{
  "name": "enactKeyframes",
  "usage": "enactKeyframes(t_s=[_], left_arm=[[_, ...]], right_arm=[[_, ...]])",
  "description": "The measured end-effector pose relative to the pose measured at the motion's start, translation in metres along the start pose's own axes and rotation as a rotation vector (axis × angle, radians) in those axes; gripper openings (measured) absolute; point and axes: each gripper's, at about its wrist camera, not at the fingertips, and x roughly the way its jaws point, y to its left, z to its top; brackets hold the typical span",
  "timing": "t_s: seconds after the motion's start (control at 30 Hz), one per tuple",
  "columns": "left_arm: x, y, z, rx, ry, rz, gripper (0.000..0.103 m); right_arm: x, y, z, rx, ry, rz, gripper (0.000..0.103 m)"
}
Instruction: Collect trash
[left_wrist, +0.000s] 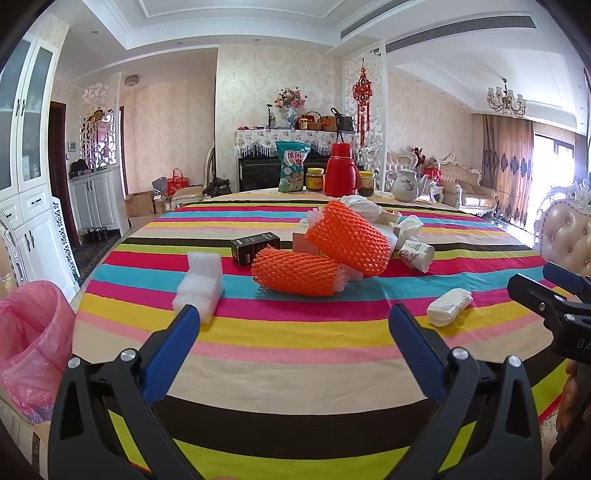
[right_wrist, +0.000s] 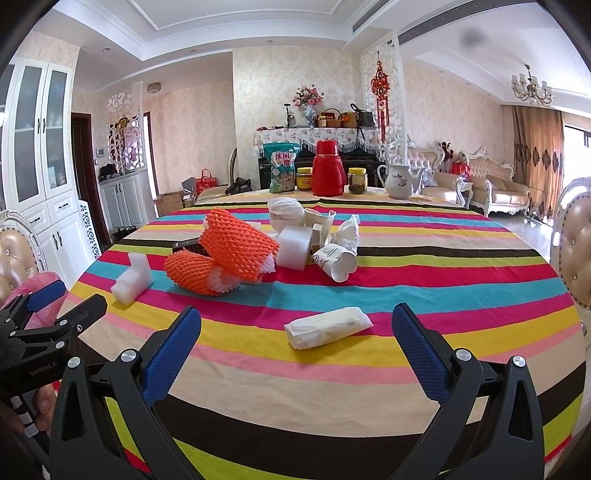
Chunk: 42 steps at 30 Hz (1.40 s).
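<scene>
Trash lies on the striped tablecloth (left_wrist: 295, 354): two orange foam nets (left_wrist: 295, 277) (right_wrist: 236, 251), a white foam block (left_wrist: 201, 282) (right_wrist: 133, 277), a black box (left_wrist: 255, 247), a crushed paper cup (left_wrist: 417, 254) (right_wrist: 338, 262), crumpled paper (right_wrist: 349, 230) and a flat white wrapper (left_wrist: 448, 306) (right_wrist: 327, 326). My left gripper (left_wrist: 293, 314) is open and empty, near the foam block. My right gripper (right_wrist: 295, 317) is open and empty, with the wrapper between and just beyond its fingertips. A bin with a pink liner (left_wrist: 33, 347) stands left of the table.
At the table's far edge stand a snack bag (left_wrist: 291, 166), two jars (left_wrist: 314, 179), a red thermos (left_wrist: 341, 170) and a white teapot (left_wrist: 406, 184). Padded chairs (left_wrist: 569, 236) (right_wrist: 14, 258) flank the table. Each gripper shows at the edge of the other's view (left_wrist: 554, 299) (right_wrist: 55, 314).
</scene>
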Motion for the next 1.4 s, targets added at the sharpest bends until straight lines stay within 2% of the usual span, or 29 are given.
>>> enactKeyframes(t_s=[1.4], left_arm=[[-0.0065, 0.0007, 0.0018, 0.013, -0.023, 0.008, 0.099]], right_arm=[[0.0025, -0.0043, -0.0005, 0.028, 0.005, 0.015, 0.097]])
